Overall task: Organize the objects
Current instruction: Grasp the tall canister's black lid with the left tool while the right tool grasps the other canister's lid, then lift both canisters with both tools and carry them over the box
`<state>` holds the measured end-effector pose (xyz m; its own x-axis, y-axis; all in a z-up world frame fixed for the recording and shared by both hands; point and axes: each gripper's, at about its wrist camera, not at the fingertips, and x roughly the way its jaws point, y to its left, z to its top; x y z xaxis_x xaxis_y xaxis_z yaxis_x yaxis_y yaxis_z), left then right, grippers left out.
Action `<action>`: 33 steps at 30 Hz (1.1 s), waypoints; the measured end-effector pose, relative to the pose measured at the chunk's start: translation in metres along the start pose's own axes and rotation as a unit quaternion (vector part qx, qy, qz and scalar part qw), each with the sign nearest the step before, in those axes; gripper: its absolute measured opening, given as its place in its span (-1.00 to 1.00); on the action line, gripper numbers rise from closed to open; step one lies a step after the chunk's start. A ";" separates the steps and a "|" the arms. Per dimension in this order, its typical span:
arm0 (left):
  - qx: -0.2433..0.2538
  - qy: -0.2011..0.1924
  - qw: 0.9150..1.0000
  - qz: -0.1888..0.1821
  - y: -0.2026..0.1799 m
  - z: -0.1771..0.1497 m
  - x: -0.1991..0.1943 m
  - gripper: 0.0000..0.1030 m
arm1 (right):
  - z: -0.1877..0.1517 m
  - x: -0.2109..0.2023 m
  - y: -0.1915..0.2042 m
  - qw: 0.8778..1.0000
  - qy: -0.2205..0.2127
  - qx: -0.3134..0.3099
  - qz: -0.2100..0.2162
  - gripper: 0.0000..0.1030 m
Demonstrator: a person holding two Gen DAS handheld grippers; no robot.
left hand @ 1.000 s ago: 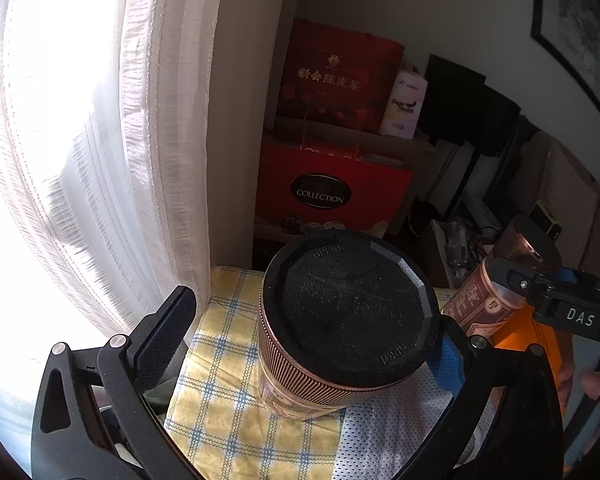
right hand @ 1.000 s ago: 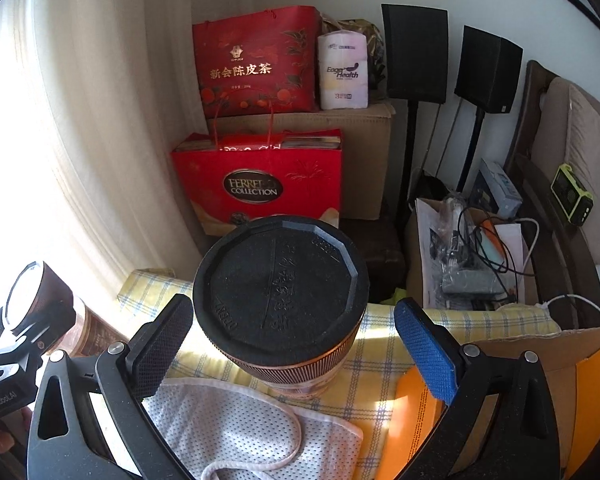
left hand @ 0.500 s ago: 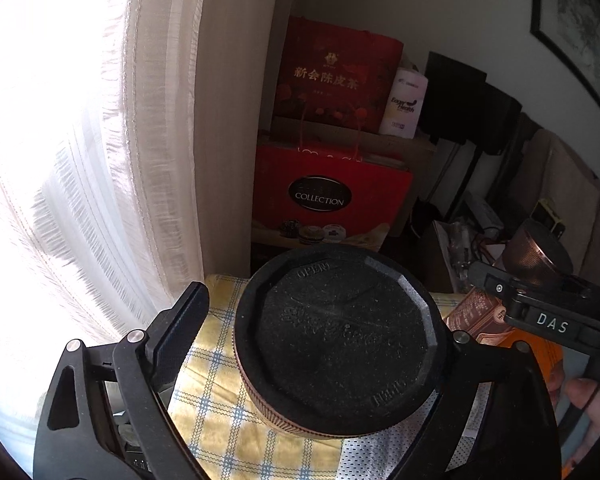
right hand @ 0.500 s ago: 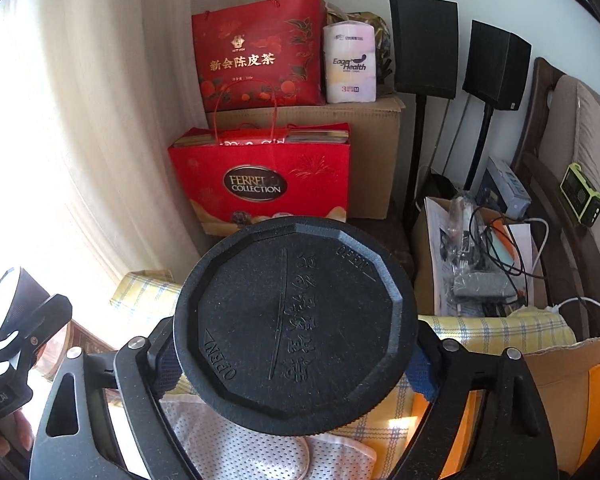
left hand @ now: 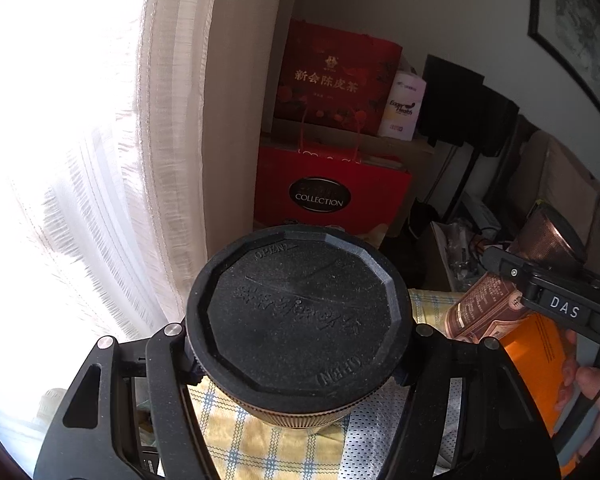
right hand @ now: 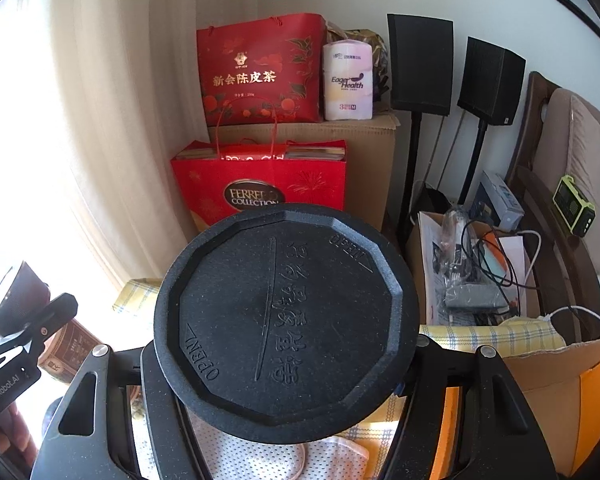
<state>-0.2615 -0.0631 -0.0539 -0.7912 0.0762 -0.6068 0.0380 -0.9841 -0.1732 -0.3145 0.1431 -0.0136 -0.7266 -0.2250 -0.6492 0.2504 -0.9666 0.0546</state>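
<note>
Two copper-coloured ribbed tins with black lids marked OPEN. My left gripper [left hand: 298, 376] is shut on one tin [left hand: 300, 312], held above a yellow checked cloth [left hand: 252, 440]. My right gripper [right hand: 286, 384] is shut on the other tin [right hand: 286, 312], whose lid fills the view. Each gripper with its tin shows in the other's view: the right one at the right edge [left hand: 496, 300], the left one at the left edge [right hand: 24, 308].
A white mesh mask [right hand: 268, 460] lies on the cloth below. An orange box [left hand: 540, 364] is at right. Behind are red gift bags [right hand: 260, 188], a cardboard box [right hand: 368, 168], speakers on stands [right hand: 420, 64], a box of cables [right hand: 468, 272] and a curtain [left hand: 100, 160].
Both grippers closed from open onto their tins and lifted them; the lids now sit larger and nearer in each view.
</note>
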 end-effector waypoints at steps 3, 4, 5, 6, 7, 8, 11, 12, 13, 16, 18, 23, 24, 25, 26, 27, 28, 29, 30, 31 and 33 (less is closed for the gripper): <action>0.002 -0.009 1.000 -0.009 -0.001 0.005 -0.014 0.20 | 0.005 -0.014 -0.001 1.000 -0.004 0.001 0.005 0.31; 0.004 -0.014 1.000 -0.010 -0.003 0.006 -0.019 0.20 | 0.006 -0.020 -0.001 1.000 -0.007 0.001 0.007 0.31; 0.008 -0.019 1.000 -0.011 -0.005 0.008 -0.025 0.20 | 0.008 -0.027 -0.001 1.000 -0.010 0.001 0.008 0.31; 0.011 -0.022 1.000 -0.012 -0.008 0.010 -0.030 0.20 | 0.009 -0.033 -0.001 1.000 -0.012 0.001 0.009 0.31; 0.014 -0.025 0.999 -0.014 -0.010 0.012 -0.035 0.20 | 0.011 -0.040 -0.002 1.000 -0.015 0.003 0.011 0.31; 0.017 -0.028 0.999 -0.014 -0.013 0.013 -0.040 0.20 | 0.013 -0.047 -0.002 1.000 -0.018 0.005 0.014 0.31; 0.025 -0.034 0.999 -0.016 -0.020 0.018 -0.055 0.20 | 0.018 -0.068 -0.005 0.999 -0.030 0.010 0.019 0.31; 0.025 -0.035 0.999 -0.017 -0.022 0.019 -0.059 0.20 | 0.019 -0.075 -0.005 0.999 -0.033 0.011 0.019 0.31; 0.025 -0.037 0.999 -0.020 -0.024 0.020 -0.063 0.20 | 0.021 -0.081 -0.007 0.999 -0.036 0.012 0.019 0.31; 0.027 -0.041 0.998 -0.029 -0.031 0.022 -0.074 0.20 | 0.022 -0.098 -0.015 0.999 -0.042 0.019 0.020 0.31; 0.032 -0.041 0.998 -0.034 -0.038 0.022 -0.081 0.20 | 0.022 -0.110 -0.020 0.999 -0.045 0.026 0.019 0.31; 0.047 -0.037 0.997 -0.050 -0.062 0.023 -0.093 0.20 | 0.022 -0.136 -0.037 0.998 -0.052 0.040 0.008 0.31; 0.050 -0.036 0.997 -0.053 -0.067 0.023 -0.095 0.20 | 0.022 -0.142 -0.041 0.998 -0.054 0.043 0.006 0.31; 0.053 -0.036 0.996 -0.056 -0.072 0.023 -0.097 0.20 | 0.022 -0.147 -0.045 0.997 -0.056 0.044 0.003 0.31; 0.056 -0.036 0.996 -0.059 -0.077 0.023 -0.100 0.20 | 0.020 -0.152 -0.048 0.997 -0.057 0.044 -0.001 0.31; 0.060 -0.037 0.996 -0.061 -0.083 0.023 -0.102 0.20 | 0.019 -0.156 -0.051 0.997 -0.059 0.045 -0.005 0.31; 0.064 -0.037 0.995 -0.062 -0.088 0.023 -0.102 0.20 | 0.018 -0.159 -0.055 0.997 -0.059 0.045 -0.008 0.31; 0.067 -0.036 0.995 -0.063 -0.092 0.022 -0.104 0.20 | 0.016 -0.163 -0.058 0.997 -0.059 0.046 -0.012 0.31; 0.069 -0.036 0.995 -0.065 -0.097 0.022 -0.105 0.20 | 0.015 -0.166 -0.062 0.997 -0.059 0.047 -0.016 0.31; 0.072 -0.035 0.995 -0.066 -0.102 0.022 -0.105 0.20 | 0.013 -0.169 -0.066 0.997 -0.060 0.047 -0.021 0.31; 0.077 -0.034 0.994 -0.068 -0.111 0.020 -0.107 0.20 | 0.010 -0.175 -0.073 0.997 -0.061 0.046 -0.032 0.31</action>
<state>-0.1939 0.0350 0.0460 -0.8225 0.2039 -0.5309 -0.1609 -0.9788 -0.1265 -0.2117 0.2522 0.1036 -0.8132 -0.1702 -0.5565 0.1455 -0.9854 0.0887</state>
